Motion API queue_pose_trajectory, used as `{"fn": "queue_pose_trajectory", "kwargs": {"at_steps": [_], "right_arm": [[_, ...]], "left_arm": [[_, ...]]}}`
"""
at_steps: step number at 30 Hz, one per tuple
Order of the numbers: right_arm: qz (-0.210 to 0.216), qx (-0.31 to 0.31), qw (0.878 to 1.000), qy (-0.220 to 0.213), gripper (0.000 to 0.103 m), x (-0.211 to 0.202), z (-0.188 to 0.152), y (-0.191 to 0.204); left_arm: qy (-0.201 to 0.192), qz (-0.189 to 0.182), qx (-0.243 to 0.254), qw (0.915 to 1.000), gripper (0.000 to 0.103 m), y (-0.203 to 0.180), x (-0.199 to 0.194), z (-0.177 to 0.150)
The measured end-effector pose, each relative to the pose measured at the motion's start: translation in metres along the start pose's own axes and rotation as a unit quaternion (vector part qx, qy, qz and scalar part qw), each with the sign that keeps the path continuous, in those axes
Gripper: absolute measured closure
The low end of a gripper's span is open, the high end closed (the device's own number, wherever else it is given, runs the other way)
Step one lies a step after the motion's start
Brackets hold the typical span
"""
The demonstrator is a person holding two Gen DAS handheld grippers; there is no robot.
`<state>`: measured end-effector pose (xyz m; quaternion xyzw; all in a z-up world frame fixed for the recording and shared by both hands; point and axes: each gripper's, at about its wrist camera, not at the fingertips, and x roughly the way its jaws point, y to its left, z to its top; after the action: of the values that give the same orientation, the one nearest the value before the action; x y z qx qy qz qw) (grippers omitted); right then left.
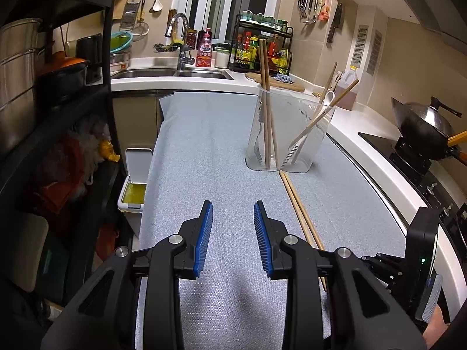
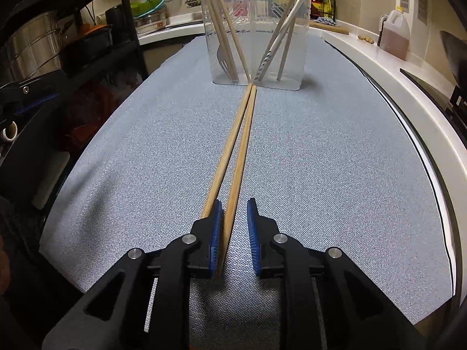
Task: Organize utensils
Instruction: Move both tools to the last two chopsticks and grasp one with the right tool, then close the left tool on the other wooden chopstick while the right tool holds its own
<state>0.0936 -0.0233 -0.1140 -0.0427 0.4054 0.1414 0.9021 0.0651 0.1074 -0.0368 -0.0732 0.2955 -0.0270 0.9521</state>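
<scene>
your left gripper [image 1: 233, 239] hangs released over bare mat [image 1: 204, 151], the chopsticks [image 2: 236, 151] off to its right. your right gripper [image 2: 235, 233] is nearer and spread: one stick lies between the fingers, the other just outside the left pad [image 2: 216, 233]. their long axis runs straight ahead, tips touching the clear holder [image 2: 256, 38].

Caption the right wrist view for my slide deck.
Open right gripper straddling one of two chopsticks lying before the clear holder.
</scene>
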Motion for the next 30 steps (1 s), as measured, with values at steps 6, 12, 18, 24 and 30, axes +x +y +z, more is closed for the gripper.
{"fn": "queue_pose_trajectory", "kwargs": {"at_steps": [6,12,18,24,30], "right_arm": [[-0.009,0.003,1.0,-0.001,0.094,-0.002,-0.002,-0.003],[-0.011,0.009,1.0,-0.004,0.096,-0.007,-0.007,-0.009],[-0.015,0.02,1.0,-0.019,0.097,-0.02,-0.015,-0.026],[-0.024,0.042,0.998,-0.032,0.097,-0.029,-0.023,-0.053],[-0.022,0.06,0.997,-0.03,0.095,-0.03,-0.03,-0.073]], "left_arm": [[0.013,-0.001,0.008,0.9999,0.073,-0.006,0.008,-0.007],[0.027,0.0,0.017,0.9995,0.073,-0.018,0.016,-0.013],[0.057,-0.023,0.021,0.9979,0.073,-0.041,0.034,-0.026],[0.091,-0.048,0.03,0.9942,0.071,-0.076,0.061,-0.041],[0.114,-0.029,0.054,0.9916,0.065,-0.109,0.079,-0.054]]}}
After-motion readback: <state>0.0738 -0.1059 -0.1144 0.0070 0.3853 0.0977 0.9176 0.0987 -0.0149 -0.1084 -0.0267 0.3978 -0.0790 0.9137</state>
